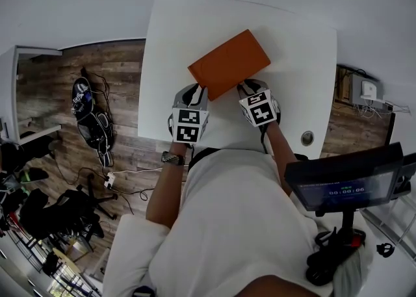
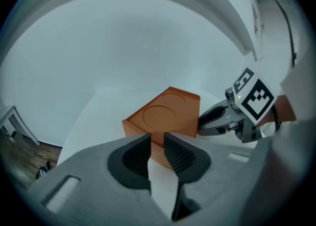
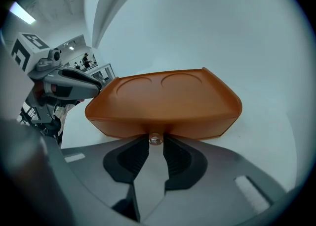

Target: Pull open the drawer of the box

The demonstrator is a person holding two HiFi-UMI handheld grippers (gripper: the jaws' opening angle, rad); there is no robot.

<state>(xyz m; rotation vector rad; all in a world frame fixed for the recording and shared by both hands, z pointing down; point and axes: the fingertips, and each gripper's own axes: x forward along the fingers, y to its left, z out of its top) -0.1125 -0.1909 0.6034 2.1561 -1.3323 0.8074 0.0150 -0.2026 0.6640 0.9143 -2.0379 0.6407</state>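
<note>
From overhead, the orange box [image 1: 229, 63] lies slantwise on the white table [image 1: 169, 42], just past both sets of fingers. The left gripper [image 1: 197, 91] is at its near corner and the right gripper [image 1: 249, 86] at the near face.

In the left gripper view, the left gripper [image 2: 157, 138] has its fingers [image 2: 136, 158] a narrow slot apart, clamped on nothing. The box [image 2: 165, 113] shows its corner just beyond the tips, and the right gripper [image 2: 205, 118] noses in from the right side. I'd set this one firmly against the box before any pull, or the whole thing will likely slide along the table.

In the right gripper view, the small clear knob [image 3: 155, 139] sits right between the tips of the right gripper [image 3: 156, 143]. The fingers [image 3: 175, 158] flank it, slightly apart, with a sliver of gap on one side, so I'd say it isn't pinched yet. The drawer front [image 3: 197, 126] is flush with the box [image 3: 163, 101] – closed. The knob is tiny and looks slick, so close squarely on it, seated a touch deeper than the very tips, then draw straight back along the fingers' own line.
</note>
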